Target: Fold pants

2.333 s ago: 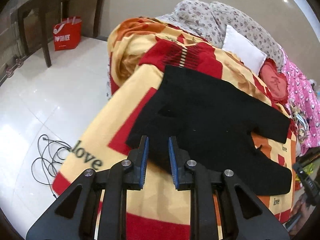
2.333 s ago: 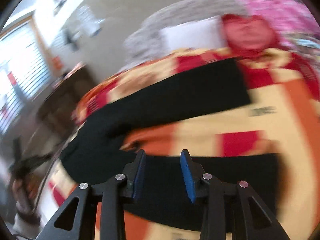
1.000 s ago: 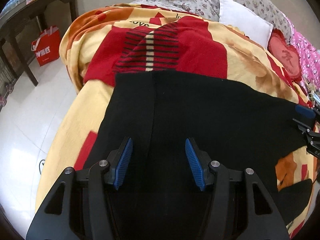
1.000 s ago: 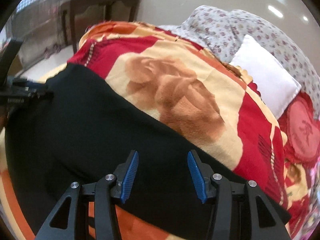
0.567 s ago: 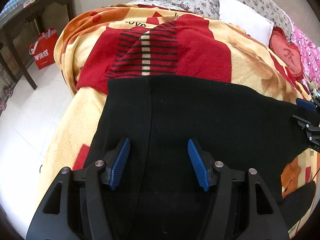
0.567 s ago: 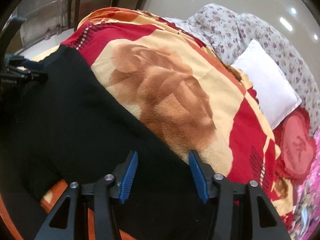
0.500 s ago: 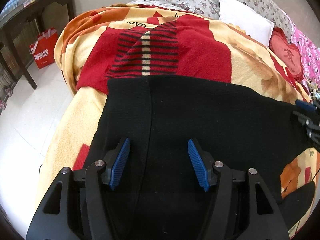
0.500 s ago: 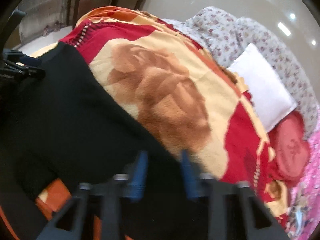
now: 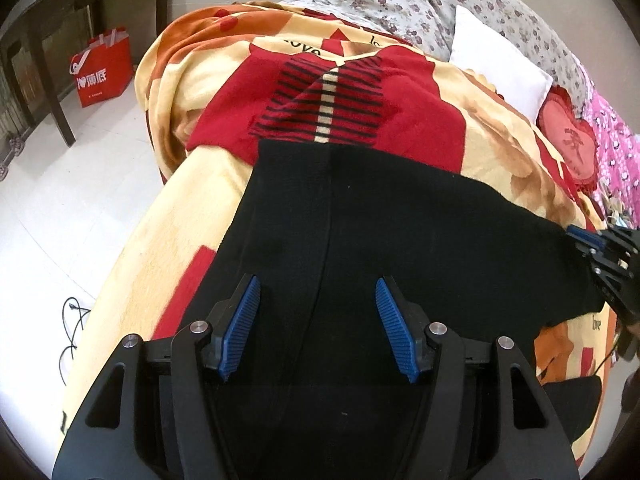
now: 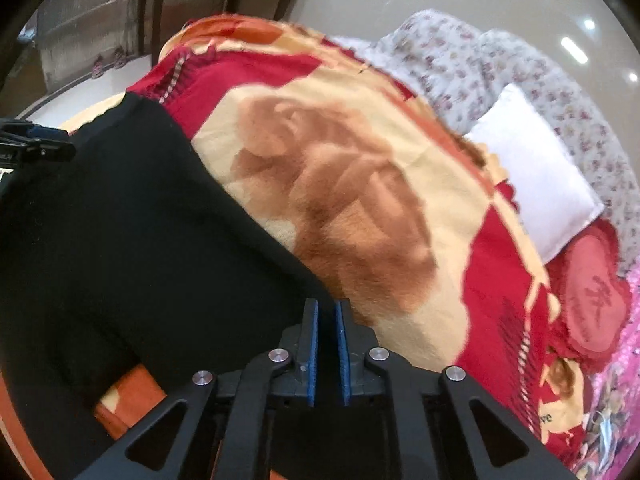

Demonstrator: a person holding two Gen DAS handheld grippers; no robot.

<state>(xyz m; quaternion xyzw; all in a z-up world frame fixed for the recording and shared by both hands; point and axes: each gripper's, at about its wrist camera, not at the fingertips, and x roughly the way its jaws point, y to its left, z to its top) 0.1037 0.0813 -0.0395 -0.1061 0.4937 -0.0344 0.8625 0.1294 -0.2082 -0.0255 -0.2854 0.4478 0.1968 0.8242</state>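
Lying flat on the blanket [image 9: 192, 216], the black pants [image 9: 400, 224] stretched beneath the left gripper [image 9: 318, 326], spread wide and empty; only the right wrist view showed the right gripper [image 10: 327, 354] pinching their edge.

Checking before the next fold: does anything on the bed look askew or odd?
Nothing is damaged or spilled. The black pants lie mostly flat on the blanket, but one dark section sticks out apart at the lower right, not lined up with the rest.
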